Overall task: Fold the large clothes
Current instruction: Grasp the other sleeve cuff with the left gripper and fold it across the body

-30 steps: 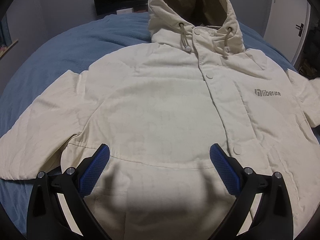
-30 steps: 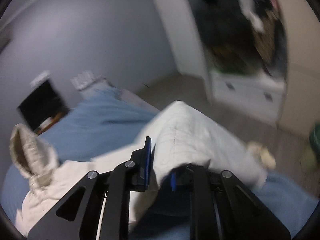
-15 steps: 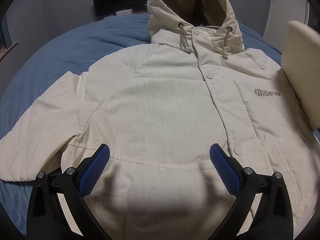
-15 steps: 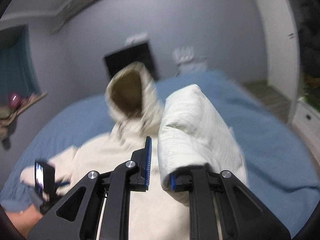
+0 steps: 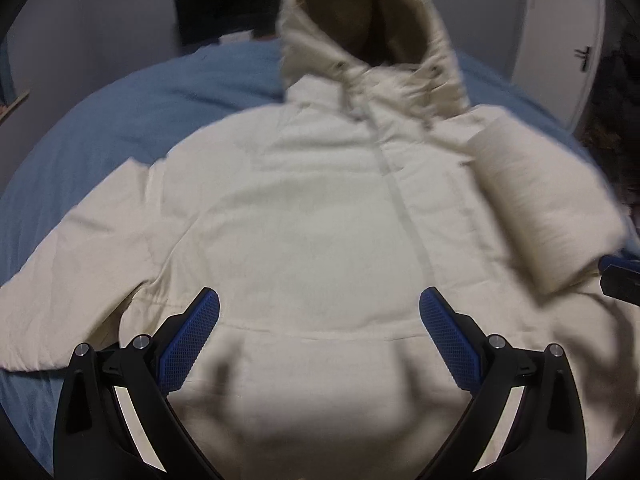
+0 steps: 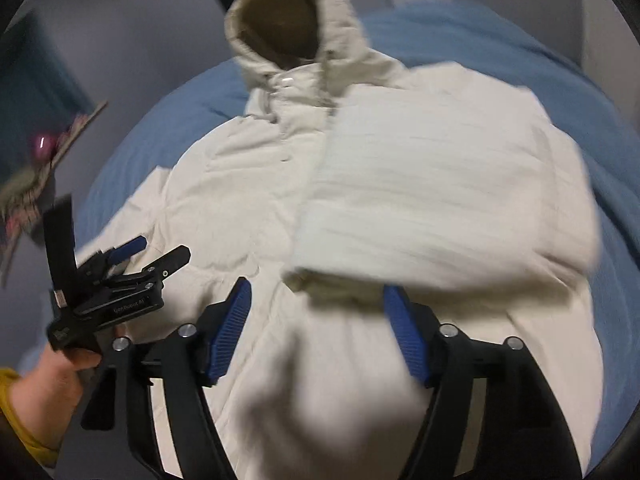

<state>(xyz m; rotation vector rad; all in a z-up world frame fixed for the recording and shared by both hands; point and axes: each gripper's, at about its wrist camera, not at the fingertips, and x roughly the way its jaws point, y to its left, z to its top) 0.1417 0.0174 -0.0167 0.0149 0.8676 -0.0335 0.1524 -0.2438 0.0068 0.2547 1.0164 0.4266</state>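
Note:
A cream hooded jacket [image 5: 304, 208] lies front-up on a blue bed, hood [image 5: 360, 16] at the far end. Its right sleeve [image 5: 536, 208] is folded in over the chest; it also shows in the right wrist view [image 6: 432, 200]. The left sleeve [image 5: 72, 280] lies spread out. My left gripper [image 5: 318, 328] is open and empty above the hem. My right gripper [image 6: 316, 320] is open, just under the folded sleeve's cuff, which rests near its right finger. The left gripper also shows in the right wrist view [image 6: 148, 254].
The blue bedcover [image 5: 140, 108] surrounds the jacket. A dark screen [image 5: 228, 4] stands by the far wall, a white door [image 5: 560, 32] at the right. A shelf with clutter [image 6: 36, 168] is at the left.
My right gripper swung the right sleeve up and over onto the jacket's chest, then opened and let it go. My left gripper stayed open over the hem.

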